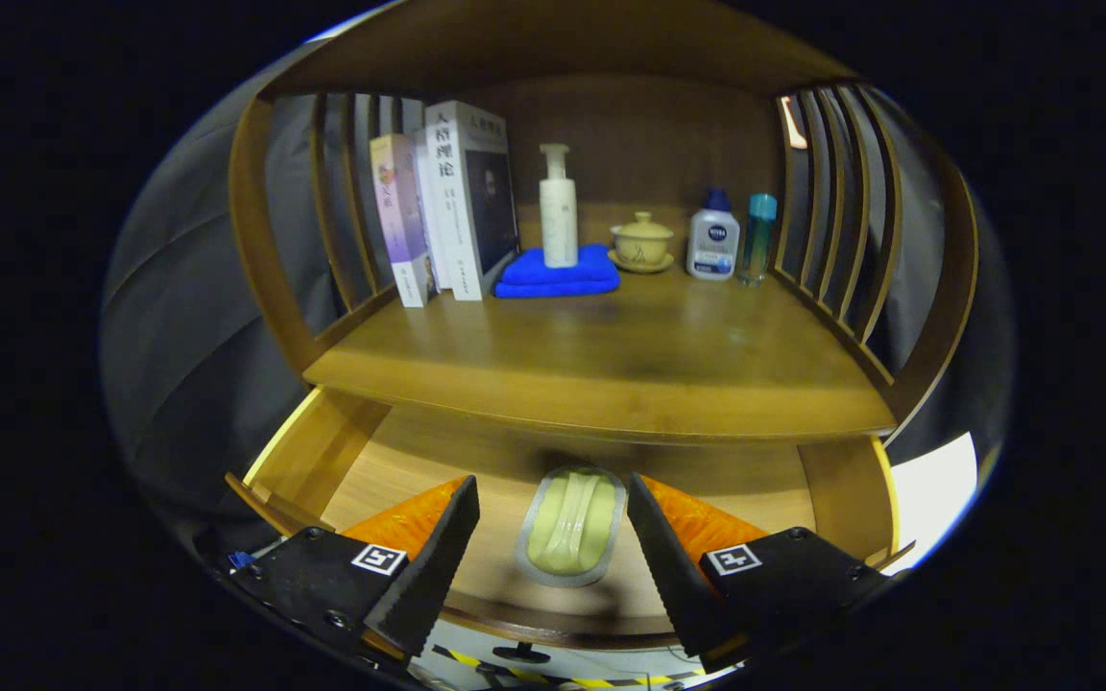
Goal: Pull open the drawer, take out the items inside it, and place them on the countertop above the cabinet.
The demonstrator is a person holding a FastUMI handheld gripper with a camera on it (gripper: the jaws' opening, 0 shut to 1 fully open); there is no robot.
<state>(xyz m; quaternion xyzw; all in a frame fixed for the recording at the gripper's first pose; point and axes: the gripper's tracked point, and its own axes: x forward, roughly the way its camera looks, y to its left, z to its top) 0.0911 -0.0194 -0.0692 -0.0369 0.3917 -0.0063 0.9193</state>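
Black-padded fingers (428, 566) stand wide apart at bottom centre, straddling the pale green sealed packet (570, 526) on the floor of the open drawer (419, 451), so lower squarely, clamp its sides, then lift to the desk (611, 365) above.

The cabinet (601, 374) and its open drawer (323, 451) are smooth varnished wood with a soft sheen. In the drawer lies a pale, glossy bar in a shiny sealed wrapper (572, 526), between the spread matt black ribbed fingers of the gripper (553, 537). Far on the countertop, a folded blue cloth (558, 274) looks soft; the white bottle (559, 206) looks plastic.
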